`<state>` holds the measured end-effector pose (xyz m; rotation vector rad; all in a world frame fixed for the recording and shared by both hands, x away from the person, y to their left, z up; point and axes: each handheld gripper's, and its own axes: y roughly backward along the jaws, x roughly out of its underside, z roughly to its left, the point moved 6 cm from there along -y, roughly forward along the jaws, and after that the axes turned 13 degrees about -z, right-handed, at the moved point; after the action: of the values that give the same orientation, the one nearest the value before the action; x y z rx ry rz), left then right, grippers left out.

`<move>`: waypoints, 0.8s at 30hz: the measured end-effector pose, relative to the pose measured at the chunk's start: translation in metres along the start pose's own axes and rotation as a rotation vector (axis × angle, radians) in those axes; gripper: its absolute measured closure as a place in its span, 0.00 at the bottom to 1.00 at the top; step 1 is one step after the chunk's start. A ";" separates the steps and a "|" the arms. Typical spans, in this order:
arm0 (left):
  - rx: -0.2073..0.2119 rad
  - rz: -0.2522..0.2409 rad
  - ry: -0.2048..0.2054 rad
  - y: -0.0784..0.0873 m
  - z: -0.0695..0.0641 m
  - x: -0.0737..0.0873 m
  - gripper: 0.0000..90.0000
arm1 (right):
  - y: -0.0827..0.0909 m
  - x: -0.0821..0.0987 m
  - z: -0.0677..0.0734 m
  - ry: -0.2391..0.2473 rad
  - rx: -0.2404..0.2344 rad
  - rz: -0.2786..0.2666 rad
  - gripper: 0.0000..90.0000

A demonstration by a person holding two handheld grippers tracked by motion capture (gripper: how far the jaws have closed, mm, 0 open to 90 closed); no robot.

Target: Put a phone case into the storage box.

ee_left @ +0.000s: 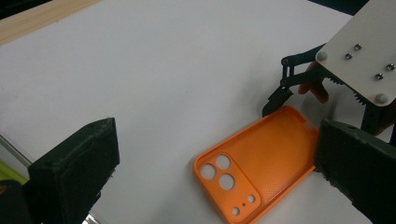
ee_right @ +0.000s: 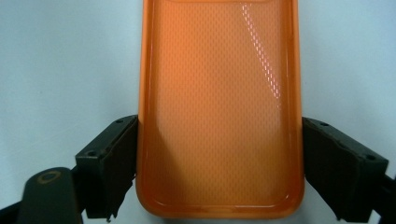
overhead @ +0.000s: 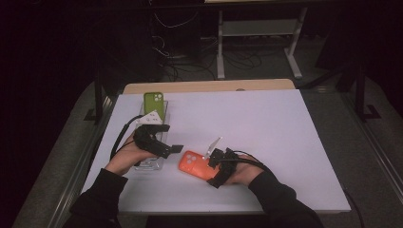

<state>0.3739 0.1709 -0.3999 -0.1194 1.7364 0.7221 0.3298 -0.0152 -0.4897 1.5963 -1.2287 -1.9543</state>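
Green phone case point(overhead: 154, 103): far left of the white table top point(overhead: 266, 123), standing upright in the far end of a clear rack point(overhead: 151, 164); camera cut-out at top.
Clear rack: along the left edge of the table, running toward the person; partly covered by the left hand point(overhead: 124, 159).
Left gripper point(overhead: 167, 137): held above the near part of the rack, pointing right toward the orange case; jaws spread wide with nothing between the pads; in the left gripper view both black pads point(ee_left: 77, 170) stand well apart, bare table between them.
Orange phone case point(overhead: 195, 165): flat on the table, hollow side up, just left of centre and near the person's edge; camera openings at the end toward the left gripper; textured inner face plain in the left gripper view point(ee_left: 261, 168) and the right gripper view point(ee_right: 218, 107).
Right gripper point(overhead: 209, 166): low over the table at the right end of the orange case; one jaw on each long side of the case, left pad point(ee_right: 114, 163) touching or all but touching the edge, right pad just beside the other edge; firm clamp not certain from the pictures; pale three-cornered plate point(ee_left: 362, 51) on top.
Right hand point(overhead: 244, 173): behind the gripper, dark sleeve entering from the bottom edge.
Table top: white sheet over a wooden board point(overhead: 209, 86), visible as a strip along the far side.
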 end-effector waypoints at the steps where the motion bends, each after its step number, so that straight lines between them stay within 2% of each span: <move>1: 0.001 0.000 0.002 0.000 0.000 0.000 0.00 | 0.000 0.000 0.000 -0.002 0.000 0.001 0.17; 6: 0.005 0.005 -0.003 -0.001 -0.002 0.000 0.00 | 0.001 0.000 -0.001 0.004 -0.011 -0.004 0.17; 11: 0.012 0.002 -0.004 -0.002 -0.003 0.000 0.00 | 0.005 0.001 -0.003 0.019 -0.021 -0.036 0.17; 15: 0.022 -0.005 -0.009 -0.003 -0.005 -0.002 0.00 | 0.016 -0.002 -0.008 0.002 -0.049 -0.082 0.17; 16: 0.026 -0.002 -0.021 -0.003 -0.005 -0.002 0.00 | 0.019 -0.002 -0.010 0.009 -0.045 -0.090 0.17; 17: 0.028 -0.007 -0.016 -0.003 -0.006 -0.003 0.00 | 0.023 -0.001 -0.012 0.007 -0.042 -0.094 0.17; 18: 0.037 -0.008 -0.021 -0.003 -0.007 -0.003 0.00 | 0.026 0.000 -0.014 0.003 -0.056 -0.096 0.17; 21: 0.054 -0.003 -0.032 -0.005 -0.010 -0.003 0.00 | 0.036 0.004 -0.021 0.002 -0.055 -0.089 0.17; 24: 0.082 0.006 -0.067 -0.009 -0.014 -0.002 0.00 | 0.049 0.008 -0.029 0.003 -0.071 -0.085 0.17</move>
<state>0.3663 0.1559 -0.3997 -0.0337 1.7004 0.6514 0.3418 -0.0604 -0.4565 1.6400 -1.0950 -2.0222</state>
